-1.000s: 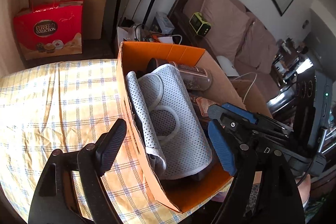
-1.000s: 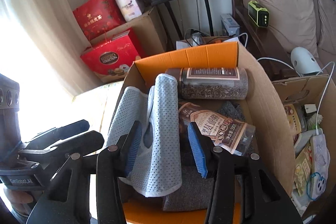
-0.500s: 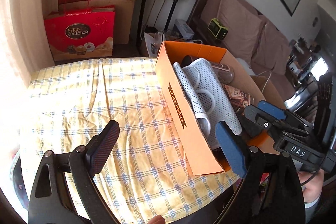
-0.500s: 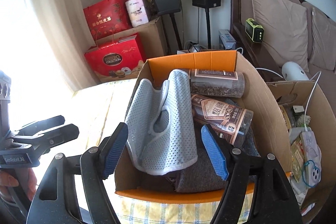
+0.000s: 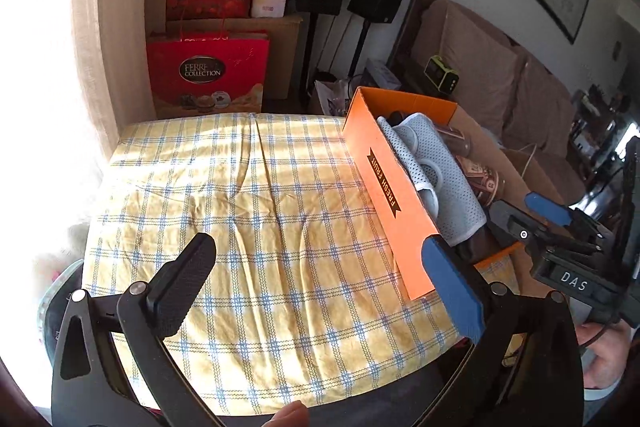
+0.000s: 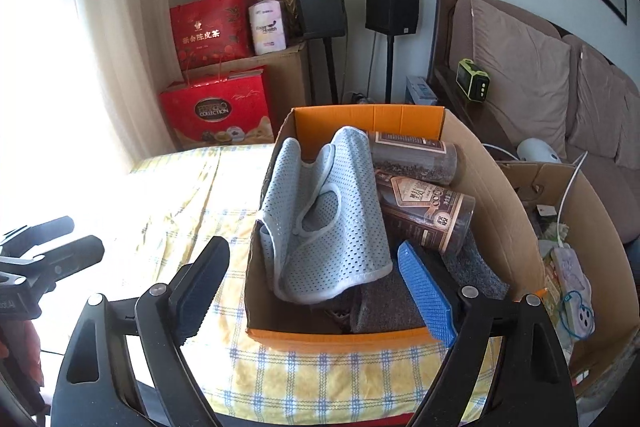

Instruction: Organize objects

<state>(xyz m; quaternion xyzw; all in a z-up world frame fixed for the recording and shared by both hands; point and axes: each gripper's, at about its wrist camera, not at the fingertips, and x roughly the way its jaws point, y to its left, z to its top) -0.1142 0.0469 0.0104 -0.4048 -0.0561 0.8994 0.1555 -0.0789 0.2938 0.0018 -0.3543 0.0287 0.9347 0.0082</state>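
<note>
Left wrist view: the orange box (image 5: 394, 195) lies ahead and to the right of the left gripper (image 5: 320, 287), its long side running away from the tool; the grey mesh garment (image 5: 436, 179) rests inside. The jaws are opening, spread wide over bare checked cloth (image 5: 240, 207), grasping nothing.

Right wrist view: the same box (image 6: 352, 341) sits directly ahead of the right gripper (image 6: 316, 291), the nearer tool. The garment (image 6: 332, 207) drapes against two dark jars (image 6: 424, 215). The jaws are opening, empty, touching nothing.

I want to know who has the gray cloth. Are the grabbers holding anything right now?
Nothing is held. The left gripper and right gripper are both opening and empty; the gray mesh cloth lies in the orange box.
</note>
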